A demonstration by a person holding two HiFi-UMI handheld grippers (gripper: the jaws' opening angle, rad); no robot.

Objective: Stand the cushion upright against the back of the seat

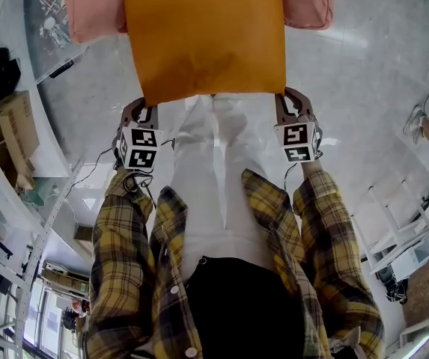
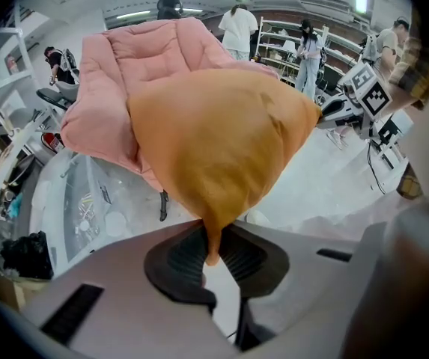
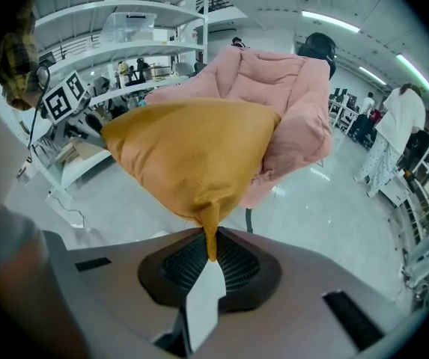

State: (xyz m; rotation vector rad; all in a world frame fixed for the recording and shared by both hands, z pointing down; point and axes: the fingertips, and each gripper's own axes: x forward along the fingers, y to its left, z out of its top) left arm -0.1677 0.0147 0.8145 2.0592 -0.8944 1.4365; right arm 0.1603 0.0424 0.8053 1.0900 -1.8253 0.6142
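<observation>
Pinching one corner each is the situation here. The left gripper [image 2: 213, 247] has its jaws nearly closed on the cushion [image 1: 203, 36] at the cushion's 7 o'clock corner, just a thin tail of orange fabric squeezed between the pads. The cushion itself sits at 12 o'clock in the head view, spread wide in front of the pink seat [image 2: 154, 58], whose padding pokes out at 11 and 1 o'clock behind it. The right gripper [image 3: 210, 247] is doing the same thing at the 5 o'clock corner, jaws almost together on the fabric tip.

My take on doing this step well: those are skinny grips on a floppy thing, so lift both corners evenly, swing the far edge toward the seat back, and don't let go until the cushion leans on the backrest by its own weight.

What's hard to tell: the head view cuts off the cushion's far edge at the top, the seat pan is totally covered, and I can't say whether the cushion touches the seat or hangs free.
</observation>
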